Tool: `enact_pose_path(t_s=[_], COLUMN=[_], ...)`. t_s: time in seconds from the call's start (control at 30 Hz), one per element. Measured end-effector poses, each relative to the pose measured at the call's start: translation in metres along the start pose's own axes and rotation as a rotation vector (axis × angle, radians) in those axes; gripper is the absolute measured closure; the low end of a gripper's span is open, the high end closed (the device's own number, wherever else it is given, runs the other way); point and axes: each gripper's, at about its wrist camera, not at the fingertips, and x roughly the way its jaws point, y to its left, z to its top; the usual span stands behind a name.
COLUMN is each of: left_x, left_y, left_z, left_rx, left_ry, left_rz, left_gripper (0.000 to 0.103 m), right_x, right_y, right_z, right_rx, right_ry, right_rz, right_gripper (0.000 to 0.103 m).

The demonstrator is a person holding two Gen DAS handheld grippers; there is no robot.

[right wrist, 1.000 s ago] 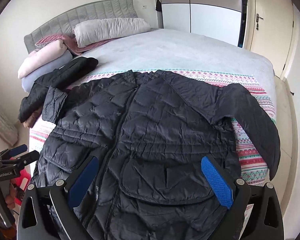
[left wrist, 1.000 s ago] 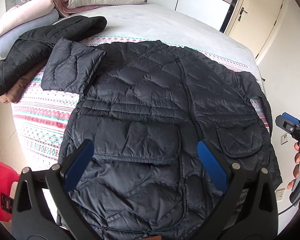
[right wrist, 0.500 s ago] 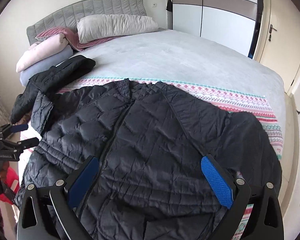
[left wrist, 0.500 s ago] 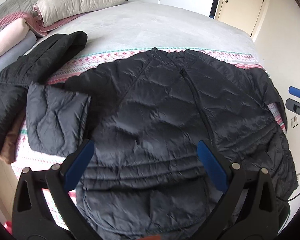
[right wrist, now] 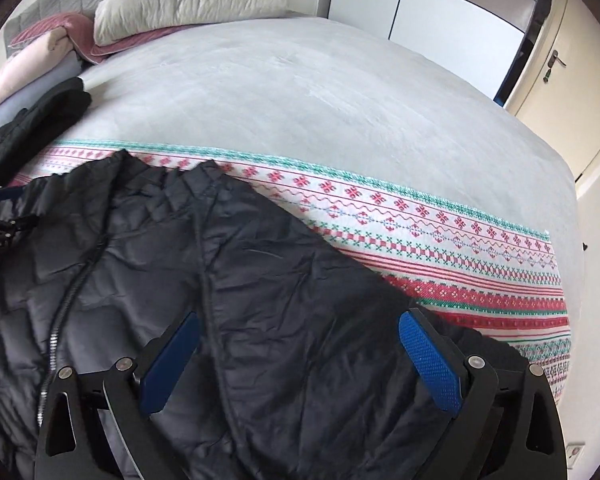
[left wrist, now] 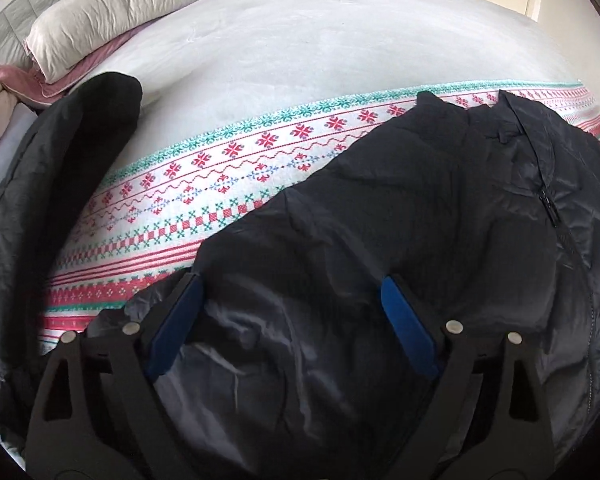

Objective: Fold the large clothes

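Black quilted puffer jacket (left wrist: pixel 400 216) lies front up, zipper closed, spread across the near part of the bed on a patterned blanket (left wrist: pixel 228 184). Collar points to the far side.

Left gripper (left wrist: pixel 290 312) hangs low over the jacket's left shoulder and sleeve area, jaws spread wide, blue pads (left wrist: pixel 176 320) on either side of a rumpled patch of shell, nothing pinched. Right gripper (right wrist: pixel 300 344) sits likewise over the right shoulder and sleeve, jaws wide apart, holding nothing. Contact with the fabric cannot be told from either view.

Handling, as judged: light, soft, padded with air, so it should compress easily and spring back after a fold. Shell looks smooth and shiny, likely slippery; a shallow pinch may slide off. Best hold is probably a seam or the sleeve edge near each shoulder, taking both layers, then carrying the sleeves inward over the chest.

A second dark garment (left wrist: pixel 60 152) lies folded at the far left, beside a pillow (left wrist: pixel 132 12) and stacked bedding.
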Motion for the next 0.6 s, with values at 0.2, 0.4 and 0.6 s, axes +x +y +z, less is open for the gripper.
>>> enact_pose_path(t_s=[0.2, 0.4, 0.6], left_x=[0.013, 0.0, -0.008], left_y=[0.021, 0.005, -0.014], left_z=[-0.006, -0.016, -0.005], left_rx=[-0.116, -0.155, -0.172], left_ry=[-0.001, -0.001, -0.067], left_rz=[-0.172, -0.243, -0.129], left_gripper=[0.033, 0.085, 0.094], right_x=[0.062, 0.053, 0.035], right_y=[-0.05, -0.045, -0.011], right_z=[-0.018, -0.034, -0.033], right_rx=[0.147, 0.197, 0.103], right_ry=[0.087, 0.032, -0.012], right_rz=[-0.021, 0.062, -0.089], right_gripper=[0.014, 0.078, 0.096])
